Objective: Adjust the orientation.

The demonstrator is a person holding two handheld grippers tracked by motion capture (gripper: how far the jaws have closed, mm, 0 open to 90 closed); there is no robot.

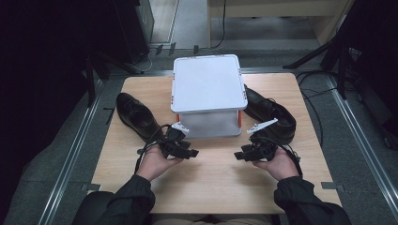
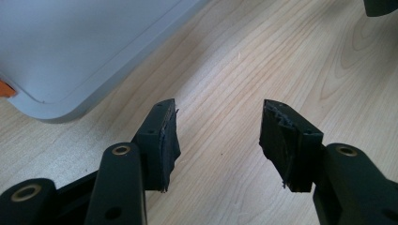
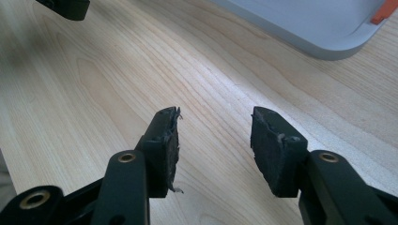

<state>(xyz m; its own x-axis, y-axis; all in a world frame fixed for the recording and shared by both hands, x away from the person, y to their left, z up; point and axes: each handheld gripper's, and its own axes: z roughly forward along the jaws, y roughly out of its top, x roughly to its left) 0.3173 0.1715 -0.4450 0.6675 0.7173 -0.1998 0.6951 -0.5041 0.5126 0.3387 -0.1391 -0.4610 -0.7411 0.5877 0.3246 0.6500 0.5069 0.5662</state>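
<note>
Left gripper (image 1: 187, 151): hand-held, jaws spread wide with nothing between them, poised over bare wood just in front of the box's near left corner; in the left gripper view (image 2: 218, 140) its two black pads (image 2: 166, 140) stand well apart, their rubber faces frayed at the edges, pale wood grain showing through the gap. Right gripper (image 1: 241, 154): hand-held, jaws likewise wide and empty, set just in front of the box's near right corner; in the right gripper view (image 3: 216, 145) the pads are worn and ragged, again with only tabletop between them. The two grippers face inward toward each other, well apart across the middle of the table. Box (image 1: 208, 93): white, rectangular, closed by a flat lid with rounded corners and orange clips at the sides, standing at the far centre of the table, near both grippers but touched by neither; its rounded lid corner shows in the left gripper view (image 2: 61, 56) and in the right gripper view (image 3: 319, 23). Left shoe (image 1: 136, 115): black, laced, lying left of the box, toe toward the person, close behind the left gripper. Right shoe (image 1: 272, 115): black, laced, lying right of the box, its heel against the box's side. Table (image 1: 211, 187): light wood, rectangular. Sleeves (image 1: 136, 194): dark, entering from the near edge.
</note>
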